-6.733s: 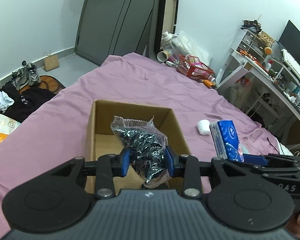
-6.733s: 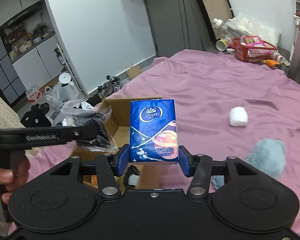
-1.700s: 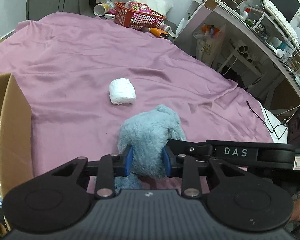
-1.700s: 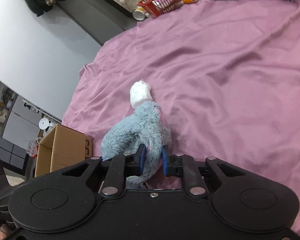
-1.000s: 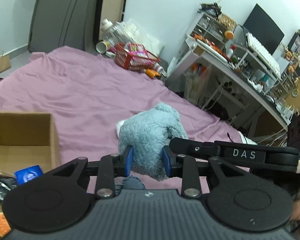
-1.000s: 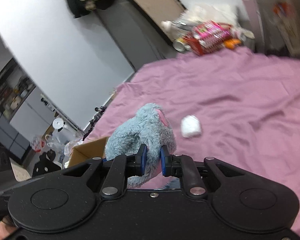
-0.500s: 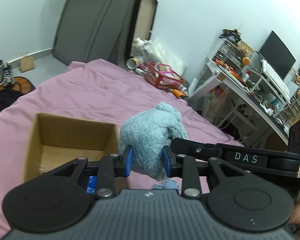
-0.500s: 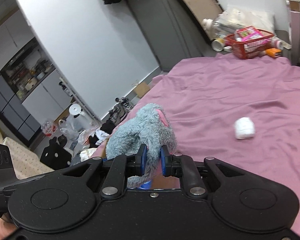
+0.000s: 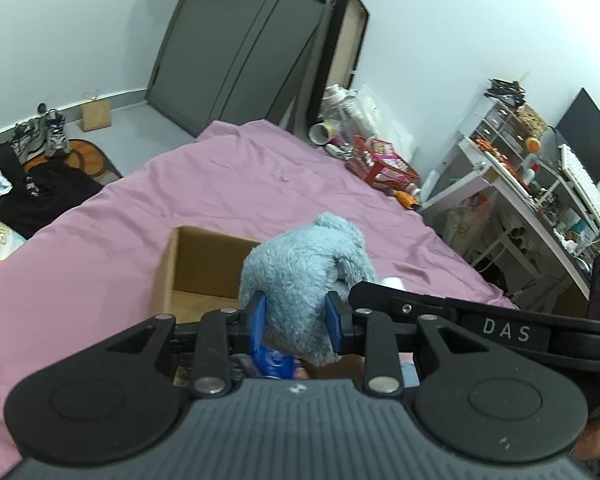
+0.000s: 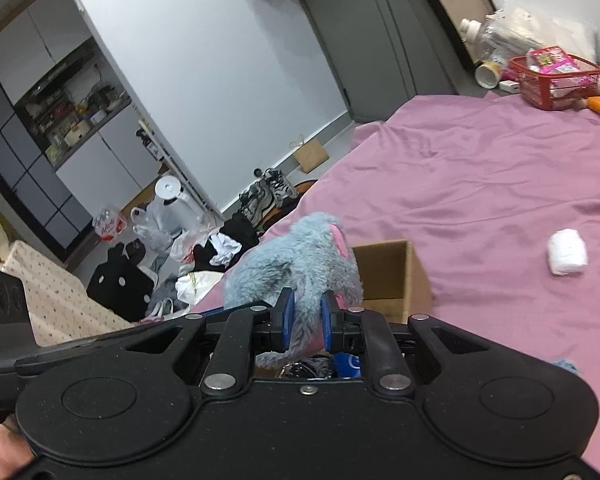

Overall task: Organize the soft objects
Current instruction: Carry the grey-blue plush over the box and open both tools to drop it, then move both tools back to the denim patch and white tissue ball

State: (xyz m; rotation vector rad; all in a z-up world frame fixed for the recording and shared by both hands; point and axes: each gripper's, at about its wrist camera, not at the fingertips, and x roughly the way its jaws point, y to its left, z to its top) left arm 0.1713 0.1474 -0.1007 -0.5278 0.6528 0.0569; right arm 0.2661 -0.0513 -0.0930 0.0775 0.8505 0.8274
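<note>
Two tongs grip one fluffy grey-blue plush toy (image 9: 300, 276) at once: the left tongs (image 9: 296, 322) are closed partway, their blue pads (image 9: 259, 320) pressed into the toy's lower body, and the right tongs (image 10: 306, 322) are pinched nearly together on a narrower fold of the same fur. The toy hangs in the air between them, a pink patch showing near its top in the right wrist view, directly over the open brown cardboard box (image 9: 198, 268) that sits on the bed's mauve sheet (image 9: 220, 184). Under the toy, inside the box, part of a blue tissue packet (image 9: 274, 360) and a bit of dark crinkled foil wrapper (image 10: 300, 370) show. A small white rolled bundle (image 10: 567, 257) lies on the sheet well apart from the box. At the bed's far corner stands a red plastic basket (image 9: 384, 168) filled with packets, and beyond it a cluttered white desk (image 9: 512, 196).
</note>
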